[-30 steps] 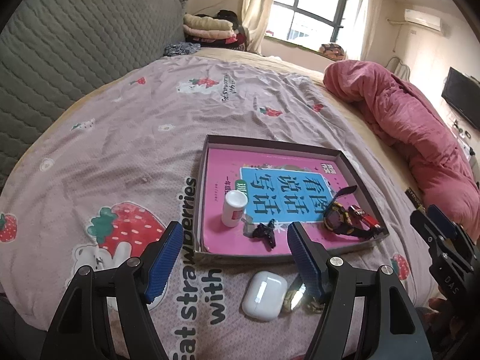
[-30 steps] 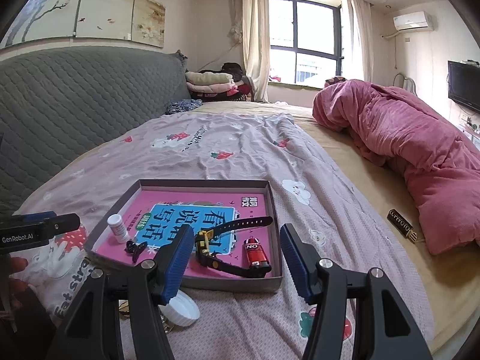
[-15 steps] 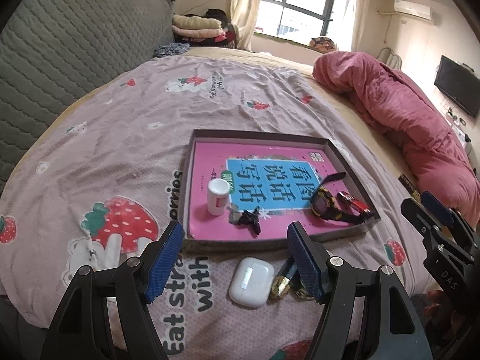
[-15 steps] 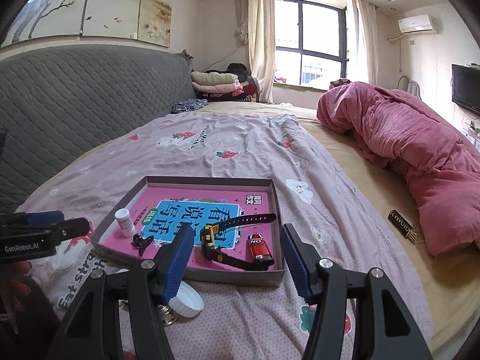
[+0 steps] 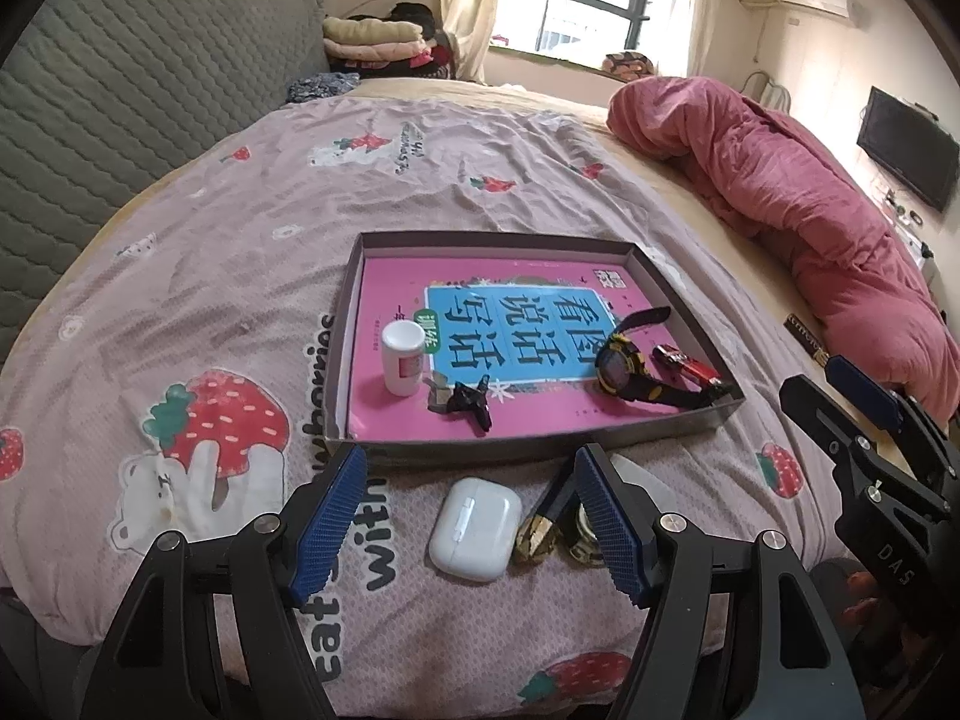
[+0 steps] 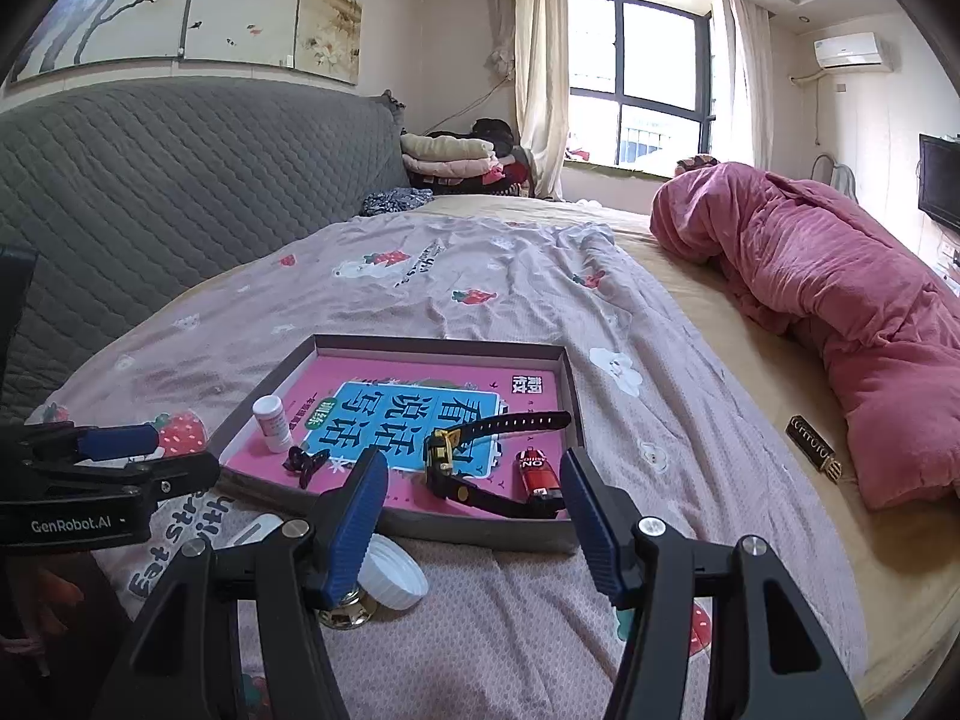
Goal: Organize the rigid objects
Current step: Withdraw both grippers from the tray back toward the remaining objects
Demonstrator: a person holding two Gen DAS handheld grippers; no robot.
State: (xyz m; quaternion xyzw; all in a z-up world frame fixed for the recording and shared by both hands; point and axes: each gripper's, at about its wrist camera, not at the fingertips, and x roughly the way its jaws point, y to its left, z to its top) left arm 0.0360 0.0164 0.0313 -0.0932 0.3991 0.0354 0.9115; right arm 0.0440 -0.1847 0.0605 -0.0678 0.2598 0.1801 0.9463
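Bed (image 5: 252, 228): earbud case (image 5: 474, 528) between open fingers (image 5: 330, 510)

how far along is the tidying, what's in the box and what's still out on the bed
Done: the box holds the white bottle, black clip, watch and red lighter. In hand: nothing; left gripper and right gripper are open and empty. Left: the white earbud case, gold-tipped items and white cap lie outside.

My left wrist view looks steeply down, close over the shallow grey cardboard tray (image 5: 678, 431); my right looks flatter, from its right; both share tray (image 6: 480, 531), bed, window.
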